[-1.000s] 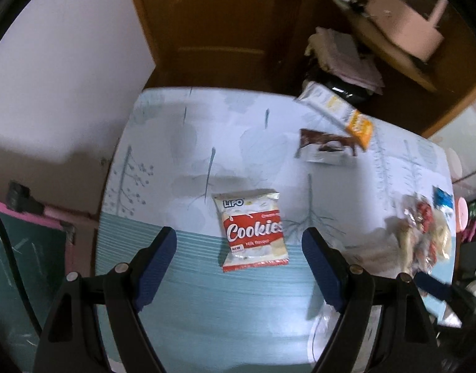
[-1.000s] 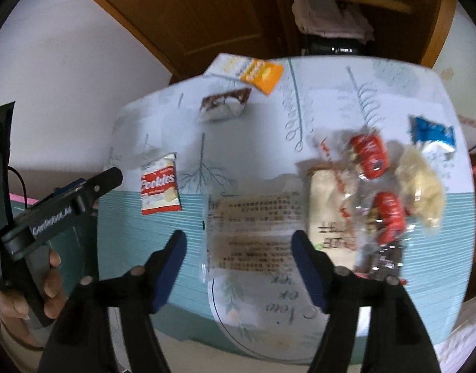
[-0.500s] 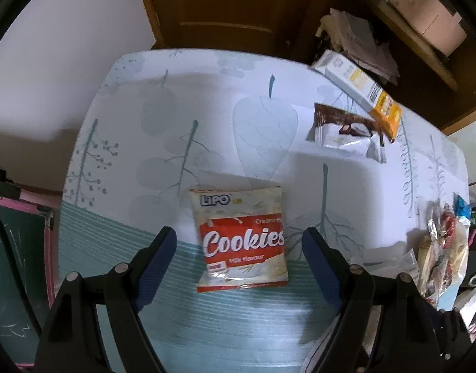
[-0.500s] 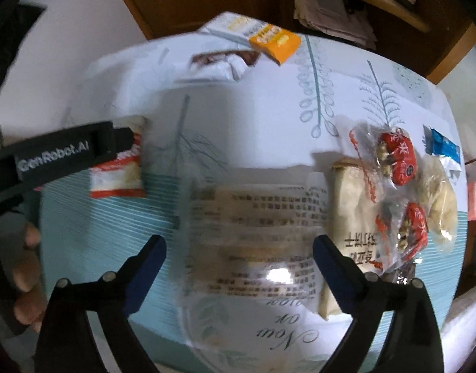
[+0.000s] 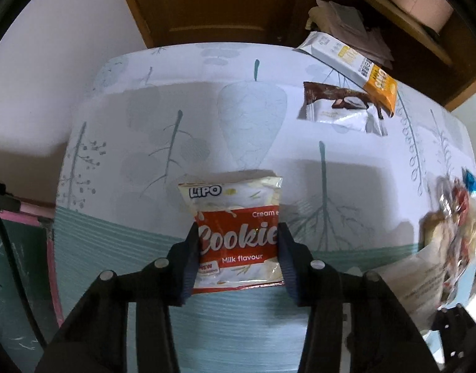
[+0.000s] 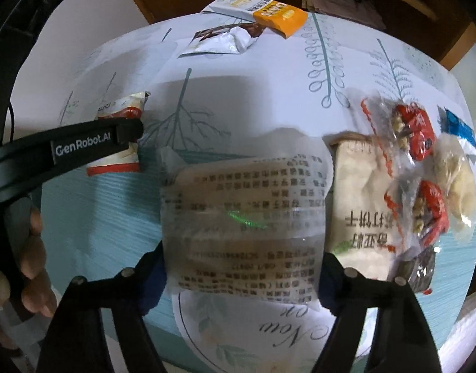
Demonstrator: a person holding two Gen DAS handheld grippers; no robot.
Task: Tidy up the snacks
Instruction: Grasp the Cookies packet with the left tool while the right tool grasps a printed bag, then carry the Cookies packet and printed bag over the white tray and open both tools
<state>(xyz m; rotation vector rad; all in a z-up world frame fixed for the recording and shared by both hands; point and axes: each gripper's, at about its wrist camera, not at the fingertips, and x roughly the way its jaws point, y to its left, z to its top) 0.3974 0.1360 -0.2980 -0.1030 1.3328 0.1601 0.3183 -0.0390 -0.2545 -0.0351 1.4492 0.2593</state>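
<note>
A red and white Lipo cookies packet [image 5: 238, 236] lies on the table. My left gripper [image 5: 238, 242] is shut on its two sides; it also shows in the right wrist view [image 6: 120, 130]. My right gripper [image 6: 241, 267] has its fingers against both sides of a clear plastic bag with printed text [image 6: 244, 205], shut on it. A brown and white packet [image 5: 340, 108] and a white and orange box [image 5: 350, 62] lie at the far side.
A pile of snacks lies at the right: a beige packet [image 6: 362, 211], red nut packs [image 6: 415, 133] and a blue wrapper [image 6: 458, 124]. A wooden door [image 5: 222, 3] and shelves stand behind the table. The table's left edge [image 5: 56, 248] is close.
My left gripper moved down onto the cookies packet and shut on its sides. My right gripper moved closer to the clear bag and closed on it.
</note>
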